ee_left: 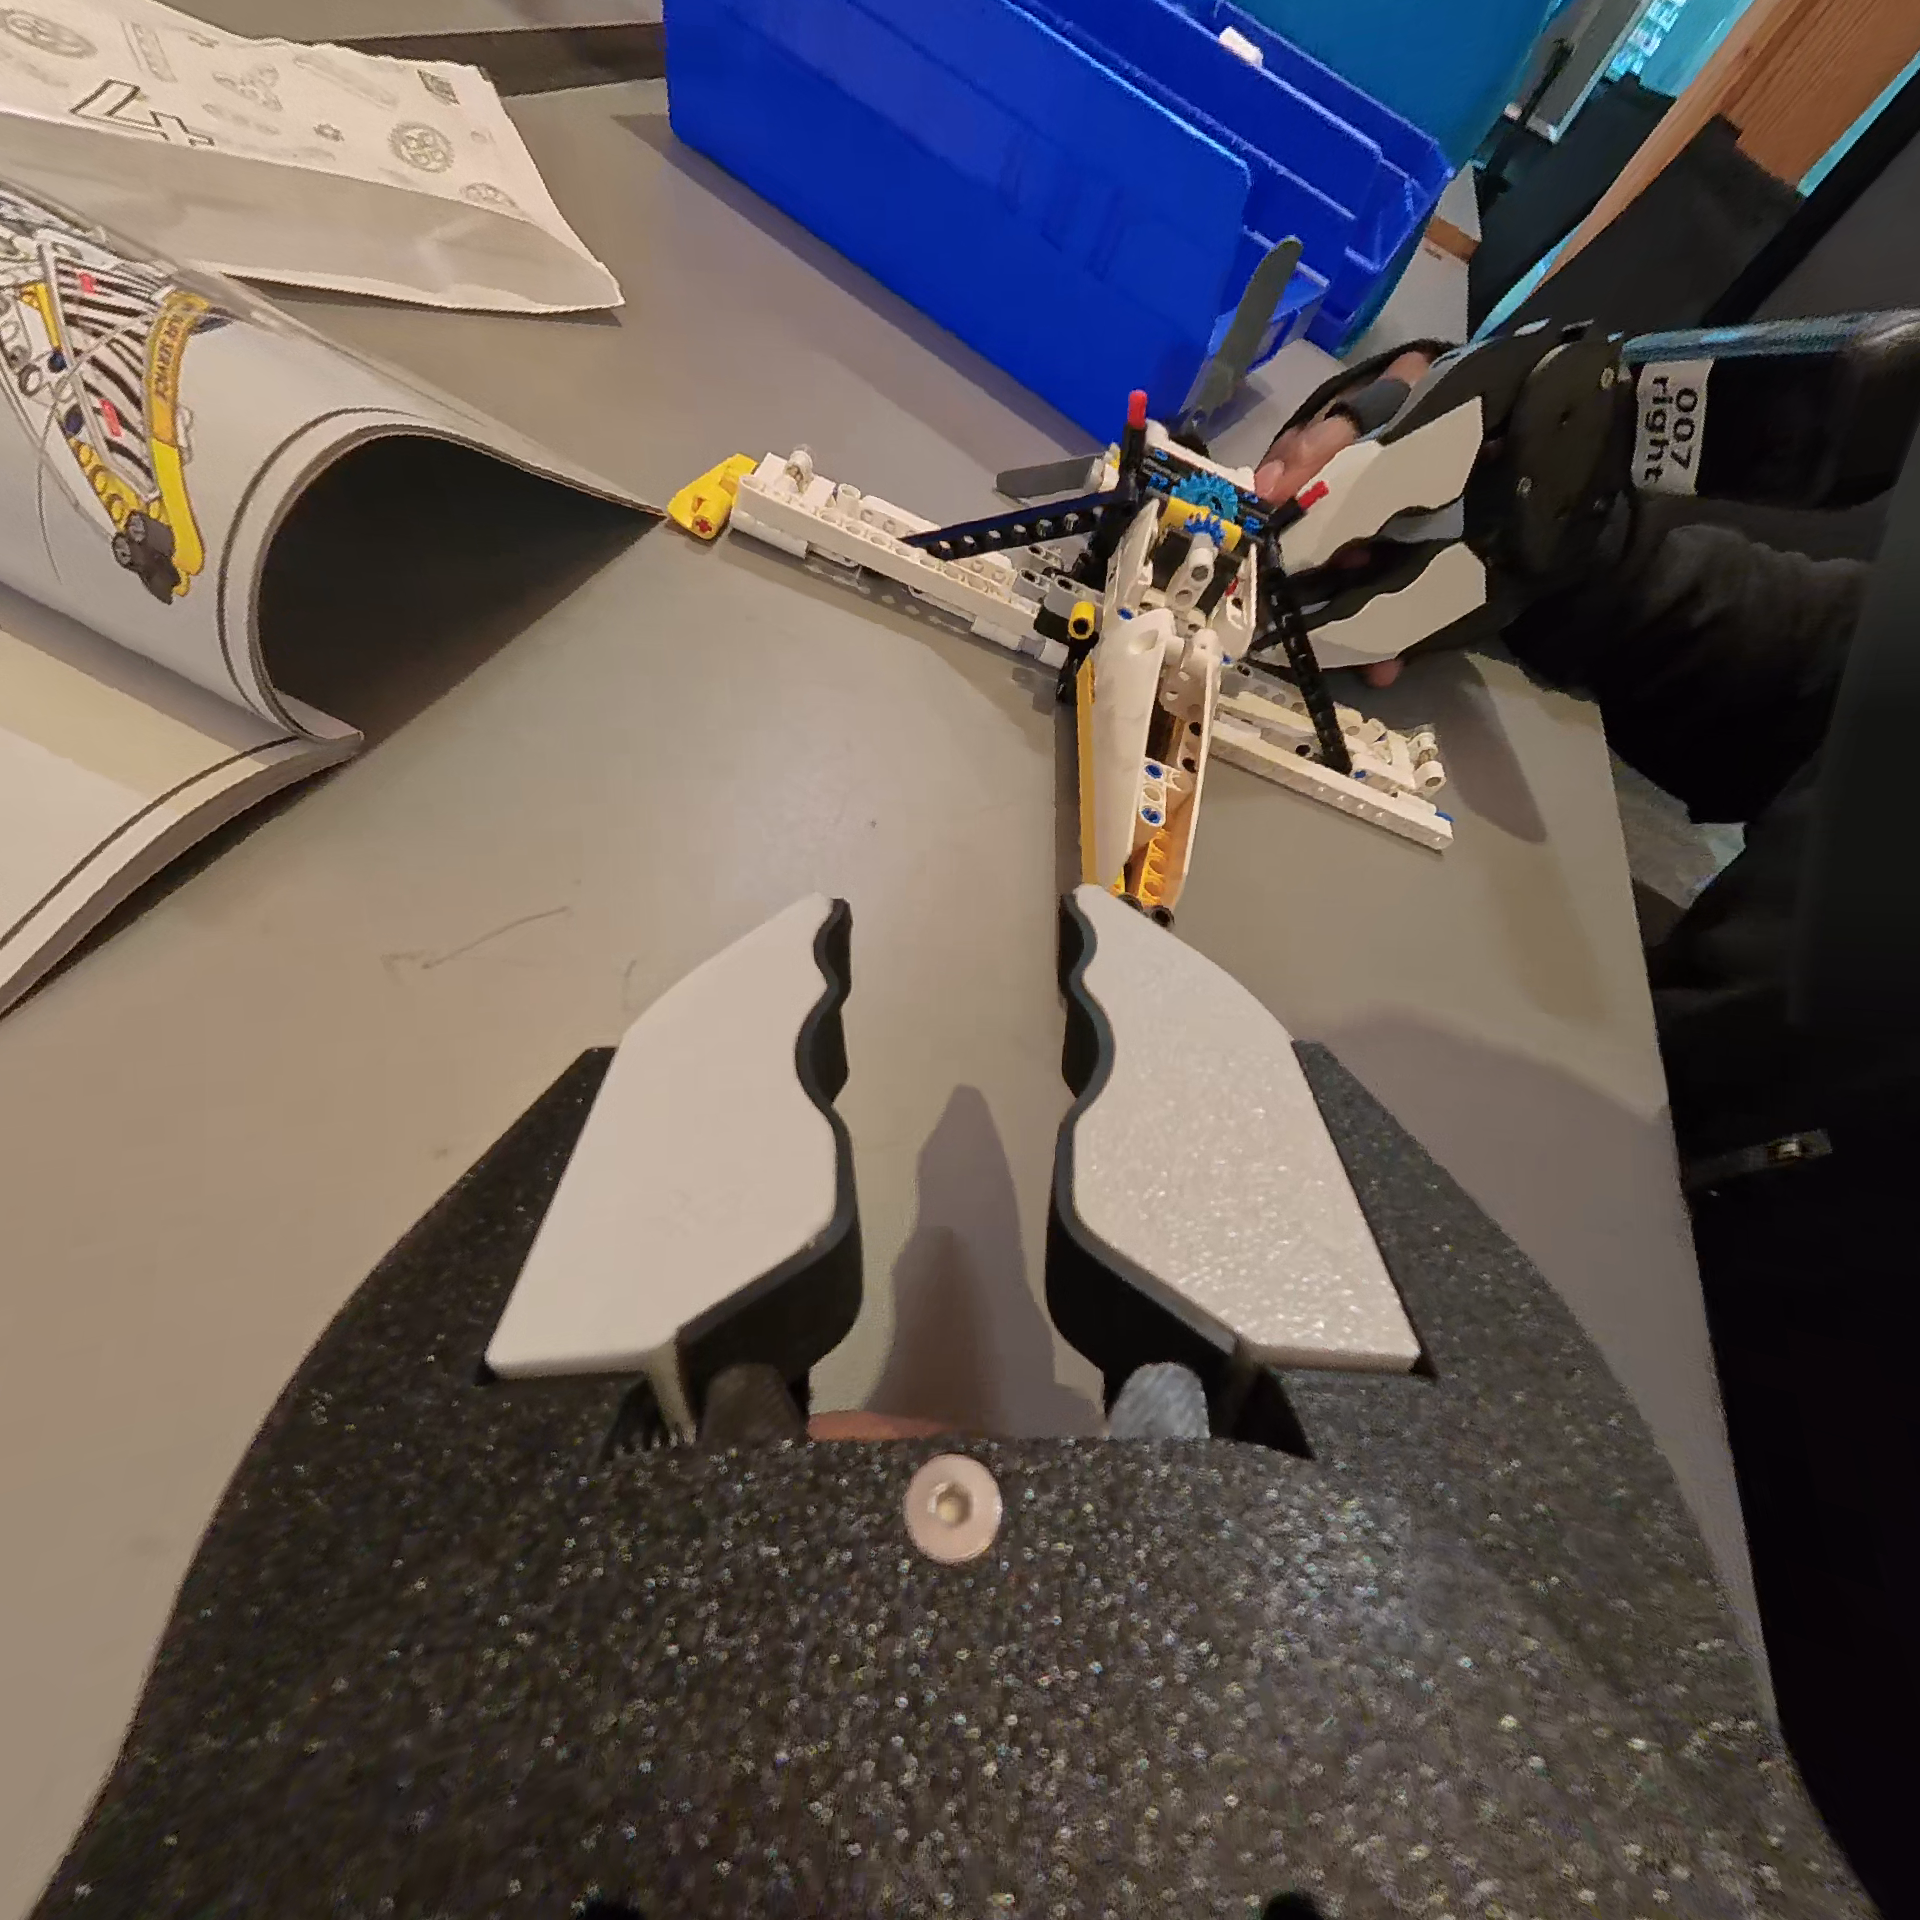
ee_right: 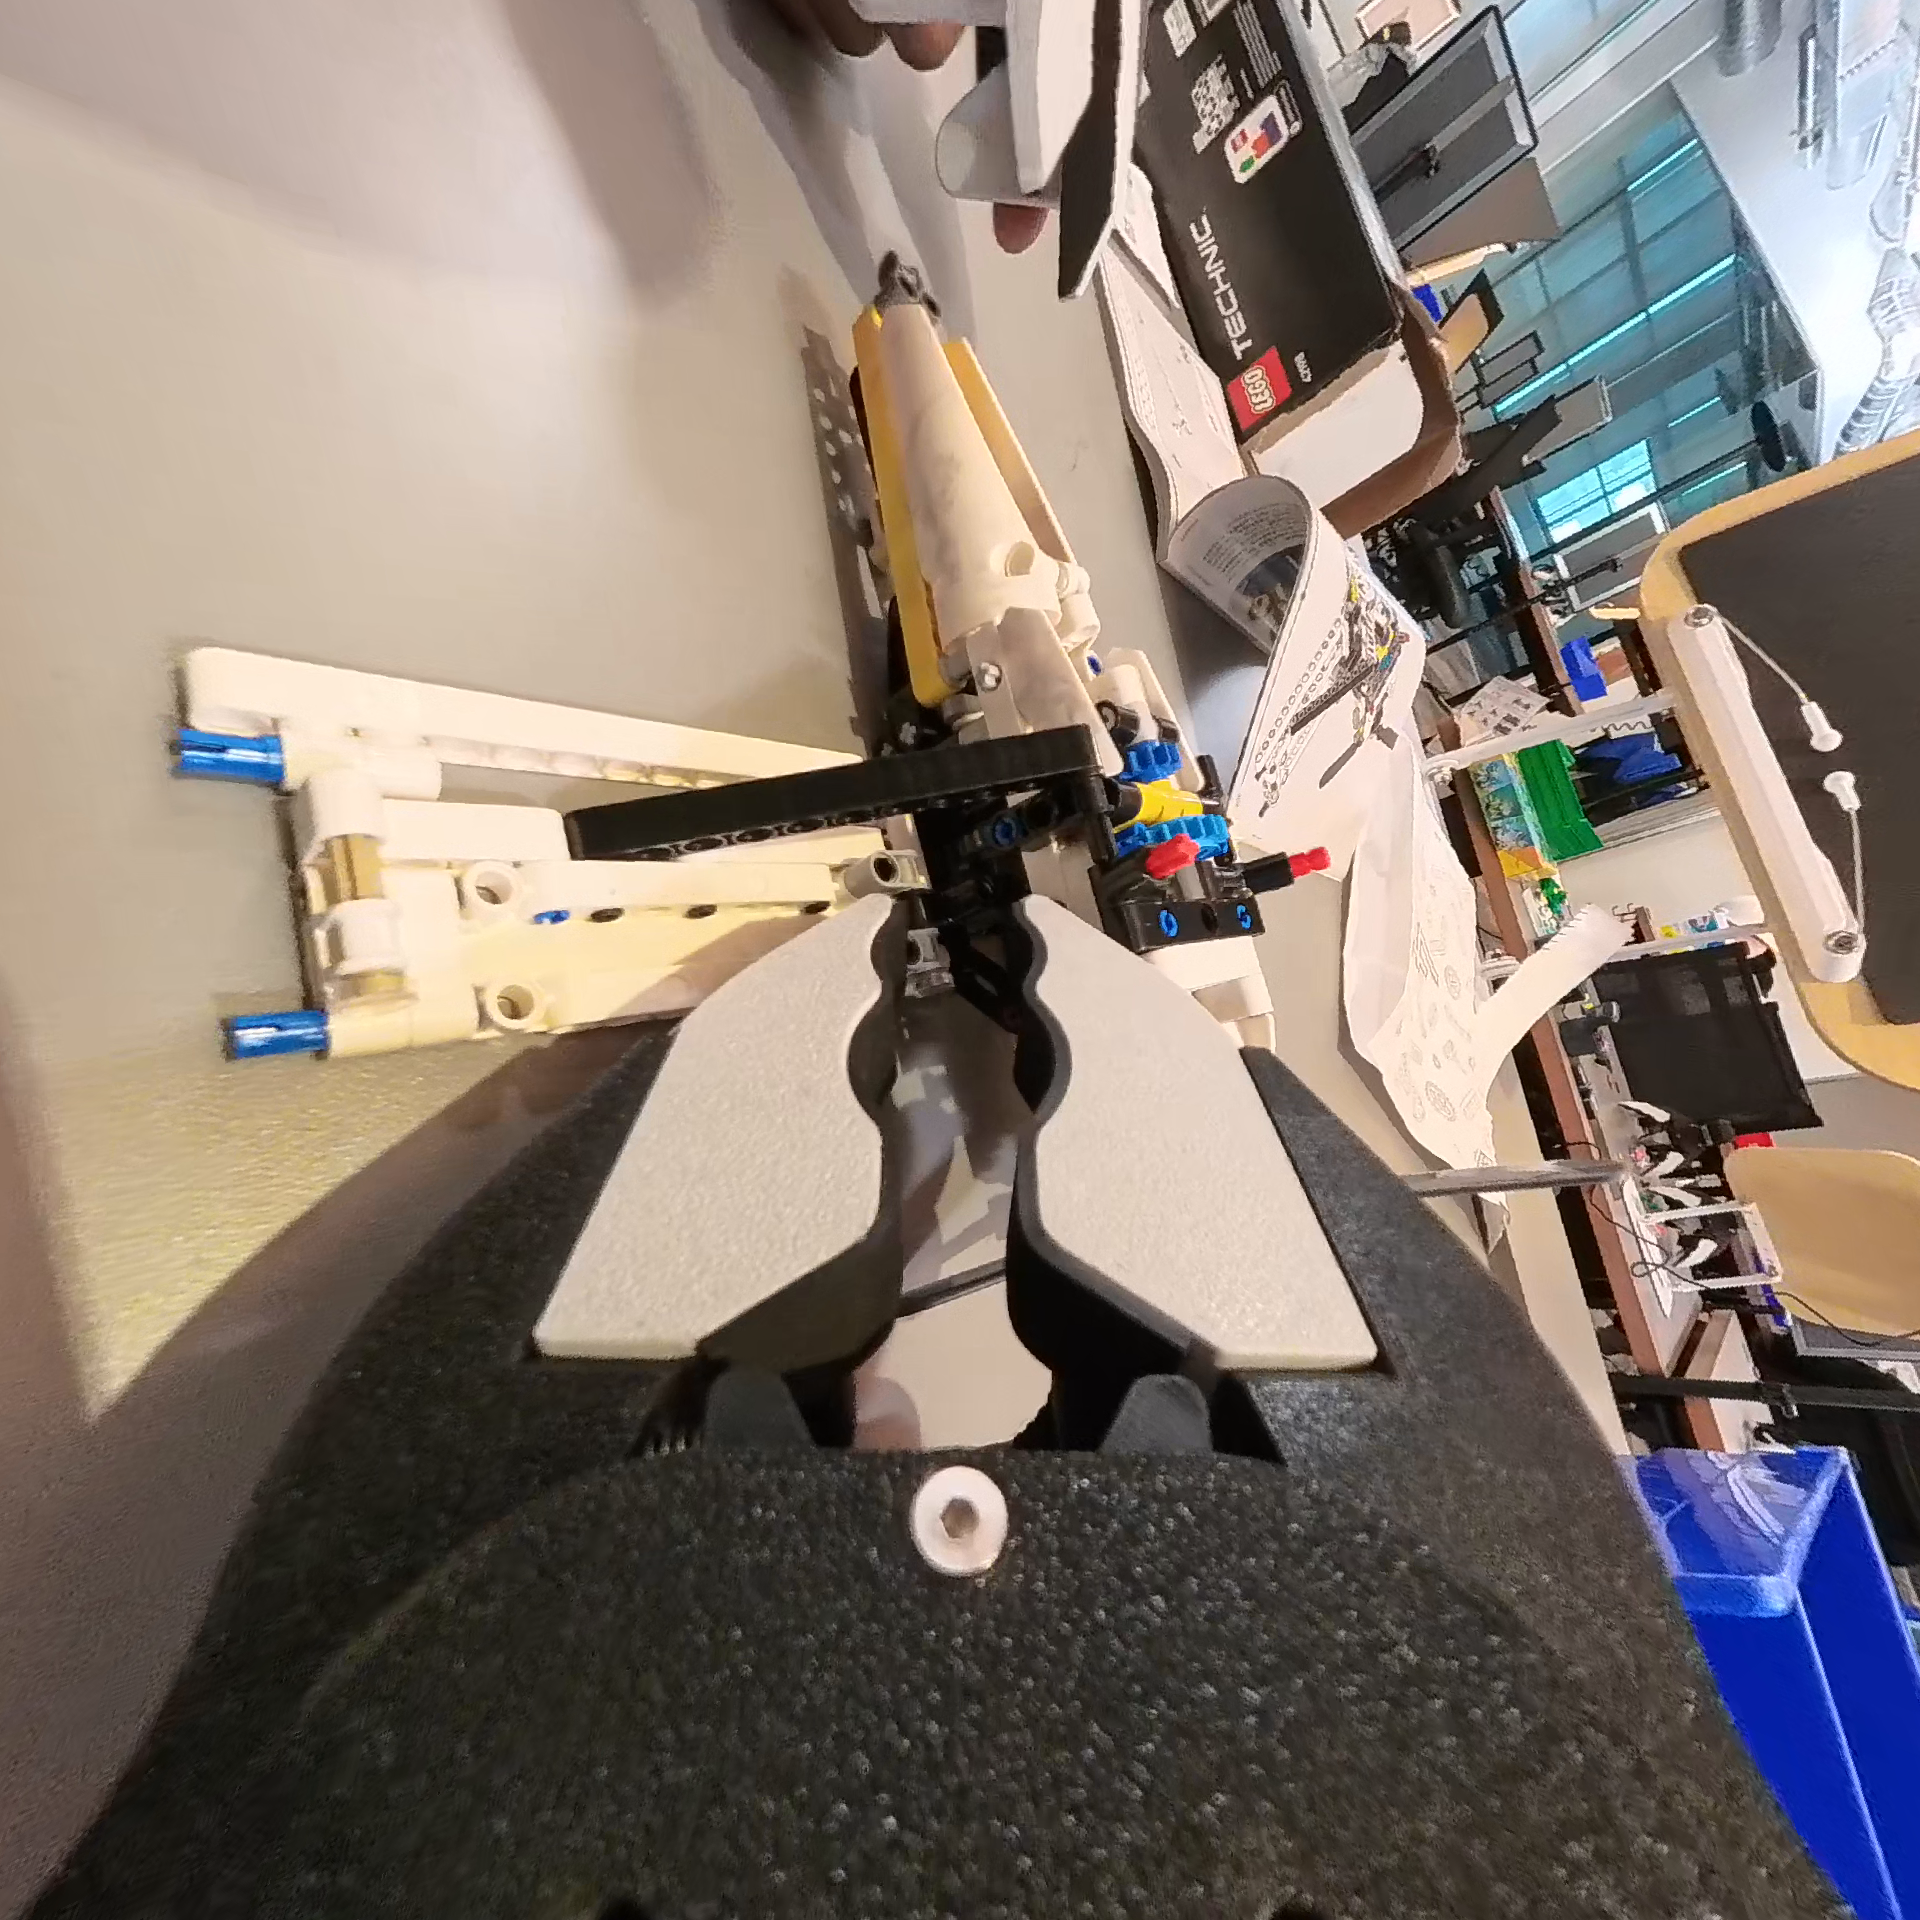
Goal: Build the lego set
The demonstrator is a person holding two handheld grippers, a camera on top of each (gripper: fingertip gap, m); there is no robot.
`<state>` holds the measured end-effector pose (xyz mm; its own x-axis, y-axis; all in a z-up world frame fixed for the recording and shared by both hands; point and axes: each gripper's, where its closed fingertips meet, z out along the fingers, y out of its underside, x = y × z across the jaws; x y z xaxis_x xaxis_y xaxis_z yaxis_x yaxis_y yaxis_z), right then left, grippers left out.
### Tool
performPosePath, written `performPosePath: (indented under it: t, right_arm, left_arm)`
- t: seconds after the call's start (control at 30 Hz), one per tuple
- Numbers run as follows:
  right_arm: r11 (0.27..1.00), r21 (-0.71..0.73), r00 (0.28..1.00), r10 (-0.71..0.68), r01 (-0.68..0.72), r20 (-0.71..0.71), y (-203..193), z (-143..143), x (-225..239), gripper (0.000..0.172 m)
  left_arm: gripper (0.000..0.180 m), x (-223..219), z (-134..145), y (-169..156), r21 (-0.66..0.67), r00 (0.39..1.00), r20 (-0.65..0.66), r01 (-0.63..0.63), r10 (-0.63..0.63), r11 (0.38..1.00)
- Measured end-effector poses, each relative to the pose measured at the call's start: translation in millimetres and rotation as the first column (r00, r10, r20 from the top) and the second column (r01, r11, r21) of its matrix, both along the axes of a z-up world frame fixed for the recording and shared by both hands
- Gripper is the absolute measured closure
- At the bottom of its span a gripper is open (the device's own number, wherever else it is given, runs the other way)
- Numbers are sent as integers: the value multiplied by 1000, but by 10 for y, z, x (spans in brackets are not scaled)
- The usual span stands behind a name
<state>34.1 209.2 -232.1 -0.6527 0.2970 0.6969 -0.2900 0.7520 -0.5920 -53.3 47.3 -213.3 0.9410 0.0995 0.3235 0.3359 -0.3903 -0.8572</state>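
Toy plane model [ee_left: 1153,623] of white, yellow and black building pieces lies on the grey tabletop [ee_left: 623,810], in front of the blue bins [ee_left: 987,177] and right of the open instruction booklet [ee_left: 135,447]. Left gripper [ee_left: 956,925] is open with nothing between its fingers, its right fingertip just beside the model's tail, while the right gripper [ee_right: 961,920] is narrowed on a thin black piece [ee_right: 987,966] at the model's front. My judgement: the push-fit pieces could separate if this narrow hold twists, and the left fingertip could push the tail aside.
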Motion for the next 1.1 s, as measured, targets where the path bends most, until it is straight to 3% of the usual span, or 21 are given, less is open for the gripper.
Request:
performPosePath:
  t: [0.3, 1.1]
  right_arm:
    - [1000, 8, 1000, -4, 4, -24, 0, 3, 5, 155]
    - [1000, 7, 1000, -8, 9, -24, 2, 2, -2, 155]
  left_arm:
    - [142, 56, -24, 18, -26, 997, -81, 14, -16, 1000]
    - [142, 50, -28, 17, -30, 996, -87, 9, -12, 999]
